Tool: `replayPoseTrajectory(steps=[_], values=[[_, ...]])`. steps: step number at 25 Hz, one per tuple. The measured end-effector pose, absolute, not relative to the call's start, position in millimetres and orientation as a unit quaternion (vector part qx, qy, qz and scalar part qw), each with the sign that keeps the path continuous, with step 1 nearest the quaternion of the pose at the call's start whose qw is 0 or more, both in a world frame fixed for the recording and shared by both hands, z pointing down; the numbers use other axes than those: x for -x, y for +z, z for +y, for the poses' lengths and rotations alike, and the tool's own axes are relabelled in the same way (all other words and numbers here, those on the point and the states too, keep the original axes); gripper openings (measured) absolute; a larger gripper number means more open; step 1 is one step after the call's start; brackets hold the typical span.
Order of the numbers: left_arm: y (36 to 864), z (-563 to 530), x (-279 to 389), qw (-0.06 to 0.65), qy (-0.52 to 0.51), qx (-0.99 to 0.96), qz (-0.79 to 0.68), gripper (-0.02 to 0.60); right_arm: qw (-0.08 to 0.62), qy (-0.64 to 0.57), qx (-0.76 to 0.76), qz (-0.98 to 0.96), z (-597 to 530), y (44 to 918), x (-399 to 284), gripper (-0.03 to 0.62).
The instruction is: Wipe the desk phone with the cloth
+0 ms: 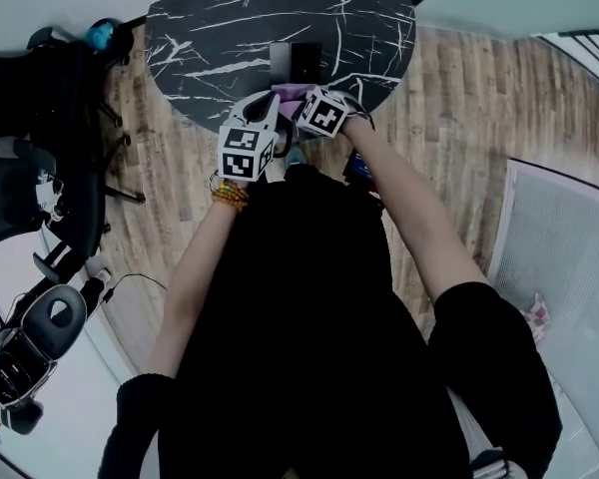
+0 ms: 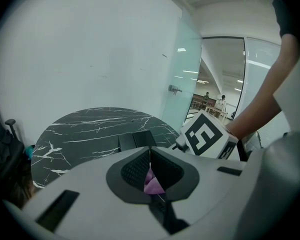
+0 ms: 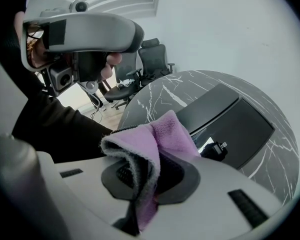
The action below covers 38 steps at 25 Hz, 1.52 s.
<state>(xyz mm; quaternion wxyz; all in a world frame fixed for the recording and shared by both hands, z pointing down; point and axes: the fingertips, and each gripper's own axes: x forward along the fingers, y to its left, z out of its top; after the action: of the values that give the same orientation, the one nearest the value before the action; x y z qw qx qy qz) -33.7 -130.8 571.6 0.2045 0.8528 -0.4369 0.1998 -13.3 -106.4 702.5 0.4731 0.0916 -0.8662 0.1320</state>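
Observation:
A black desk phone (image 1: 293,61) lies flat on the round black marble table (image 1: 210,28), near its front edge. A purple cloth (image 1: 291,95) hangs between my two grippers just in front of the phone, above the table's near rim. My left gripper (image 1: 272,108) is shut on a small corner of the cloth (image 2: 151,182). The right gripper (image 1: 301,103) is shut on a thick fold of the cloth (image 3: 157,136), which drapes over its jaws. Beyond those jaws the phone (image 3: 229,120) lies close. The phone (image 2: 136,140) also shows past the left jaws.
Black office chairs (image 1: 40,193) and cables crowd the wooden floor to the left. More chairs (image 3: 152,59) stand behind the table. A glass partition (image 2: 187,79) rises beyond the table. A pale ribbed panel (image 1: 564,257) lies to the right.

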Motion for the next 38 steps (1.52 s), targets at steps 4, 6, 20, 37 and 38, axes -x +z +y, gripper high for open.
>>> replayPoseTrajectory(steps=[4,6,20,37,38], values=[[573,-130,34,0.206,0.202,-0.852,-0.437,0.02,0.474,0.137,-0.089,-0.865,-104,703,13,0.058],[573,-130,34,0.206,0.201,-0.852,-0.437,0.02,0.475,0.136,-0.09,-0.865,-105,705,13,0.058],[575,-127,38,0.206,0.203,-0.85,-0.44,0.02,0.478,0.157,-0.07,-0.861,-92,708,14,0.058],[578,-125,39,0.209,0.204,-0.849,-0.44,0.02,0.475,0.179,-0.058,-0.86,-86,712,15,0.058],[579,-125,40,0.209,0.205,-0.849,-0.439,0.02,0.475,0.179,-0.058,-0.859,-86,712,15,0.058]])
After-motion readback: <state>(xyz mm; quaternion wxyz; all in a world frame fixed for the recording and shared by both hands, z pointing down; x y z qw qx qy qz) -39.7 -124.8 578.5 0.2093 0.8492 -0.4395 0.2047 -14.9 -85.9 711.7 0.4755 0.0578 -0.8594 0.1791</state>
